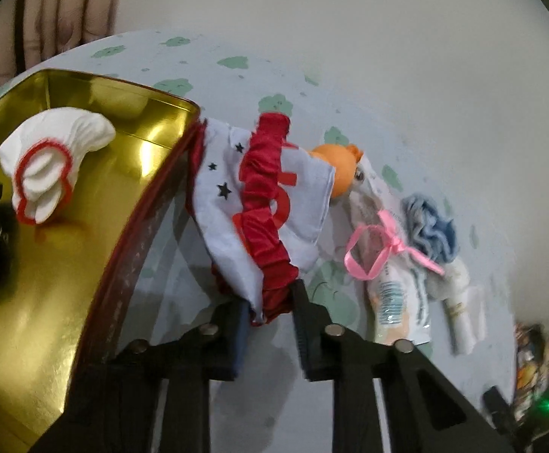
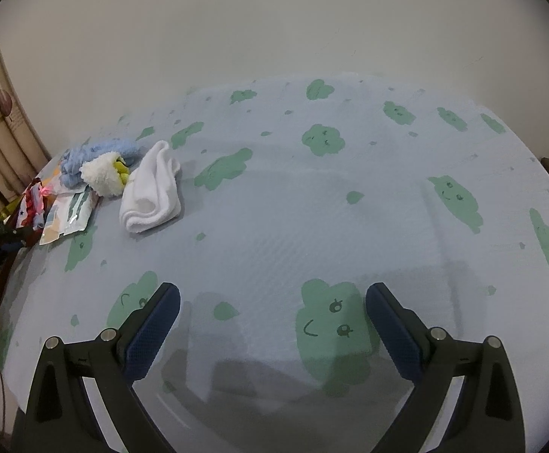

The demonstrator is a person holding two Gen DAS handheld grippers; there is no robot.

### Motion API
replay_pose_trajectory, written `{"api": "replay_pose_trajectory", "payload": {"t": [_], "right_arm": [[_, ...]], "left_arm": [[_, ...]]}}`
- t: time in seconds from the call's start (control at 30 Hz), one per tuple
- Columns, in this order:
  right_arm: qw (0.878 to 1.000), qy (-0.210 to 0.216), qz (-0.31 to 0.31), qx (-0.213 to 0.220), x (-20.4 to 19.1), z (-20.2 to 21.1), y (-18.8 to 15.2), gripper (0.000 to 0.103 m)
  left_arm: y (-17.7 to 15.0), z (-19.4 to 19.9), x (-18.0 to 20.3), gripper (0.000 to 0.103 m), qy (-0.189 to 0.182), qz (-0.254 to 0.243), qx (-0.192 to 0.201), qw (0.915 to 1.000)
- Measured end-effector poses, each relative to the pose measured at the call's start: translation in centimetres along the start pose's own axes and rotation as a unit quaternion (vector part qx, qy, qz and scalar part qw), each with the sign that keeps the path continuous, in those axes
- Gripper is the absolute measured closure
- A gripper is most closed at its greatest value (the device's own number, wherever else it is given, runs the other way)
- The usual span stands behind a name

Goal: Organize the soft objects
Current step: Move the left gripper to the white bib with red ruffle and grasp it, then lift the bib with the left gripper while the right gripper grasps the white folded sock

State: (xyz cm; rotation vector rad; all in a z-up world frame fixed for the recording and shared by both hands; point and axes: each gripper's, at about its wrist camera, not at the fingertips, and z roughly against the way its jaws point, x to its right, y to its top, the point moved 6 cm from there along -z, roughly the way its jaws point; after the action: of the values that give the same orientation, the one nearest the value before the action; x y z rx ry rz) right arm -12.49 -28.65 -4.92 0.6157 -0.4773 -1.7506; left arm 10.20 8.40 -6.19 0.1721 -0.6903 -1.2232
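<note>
Presently a red-and-white cloth (image 1: 259,204) is pinched in the left gripper (image 1: 270,304) just beside the gold tin (image 1: 85,264) at nine o'clock, so release inside seems called for, while the right gripper (image 2: 272,324) is spread.

Your right gripper (image 2: 272,334) hangs over the blue cloth with green cloud faces (image 2: 312,226), its jaws spread wide with nothing between them; the soft things lie well apart from it at the far left; a folded white sock (image 2: 151,192) sits nearest, just beside a fluffy white toy (image 2: 100,175) that touches a blue fuzzy piece (image 2: 96,153); a flat packet (image 2: 66,213) lies beside them, a red and white starred cloth (image 2: 30,207) at the edge.
</note>
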Motion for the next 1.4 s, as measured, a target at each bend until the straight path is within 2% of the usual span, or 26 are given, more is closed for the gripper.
{"api": "replay_pose_trajectory", "payload": {"t": [0.23, 0.47, 0.67, 0.83, 1.03, 1.13, 1.3, 1.4], "right_arm": [[1.000, -0.002, -0.001, -0.009, 0.0, -0.3, 0.0, 0.005], [1.000, -0.005, 0.002, -0.011, -0.1, -0.5, 0.0, 0.005], [1.000, -0.007, 0.002, -0.001, -0.1, -0.2, 0.0, 0.005], [1.000, -0.025, 0.015, 0.003, -0.4, -0.1, 0.1, 0.005], [0.999, 0.020, 0.025, 0.001, -2.9, -0.8, 2.1, 0.005], [0.999, 0.039, 0.031, 0.001, -4.6, -1.8, 4.1, 0.005], [0.996, 0.024, 0.090, -0.014, -8.2, -4.6, 6.5, 0.005], [0.994, 0.027, 0.096, -0.037, -9.0, -6.9, 7.0, 0.008]], "left_arm": [[-1.6, 3.5, 1.3, 0.084, -0.006, -0.027, 0.026, 0.9993], [-5.6, 7.4, 2.9, 0.084, -0.021, -0.073, 0.024, 0.9969], [-9.1, 9.7, 4.1, 0.084, -0.017, -0.122, 0.025, 0.9921], [-10.8, 9.9, 4.0, 0.084, -0.016, -0.136, 0.018, 0.9904], [-11.4, 9.1, 3.3, 0.084, -0.012, -0.144, 0.007, 0.9895], [-11.6, 9.0, 3.4, 0.084, -0.011, -0.149, 0.005, 0.9887], [-11.7, 8.7, 3.5, 0.084, -0.010, -0.157, 0.002, 0.9876], [-11.8, 8.3, 3.5, 0.084, -0.010, -0.159, -0.005, 0.9872]]}}
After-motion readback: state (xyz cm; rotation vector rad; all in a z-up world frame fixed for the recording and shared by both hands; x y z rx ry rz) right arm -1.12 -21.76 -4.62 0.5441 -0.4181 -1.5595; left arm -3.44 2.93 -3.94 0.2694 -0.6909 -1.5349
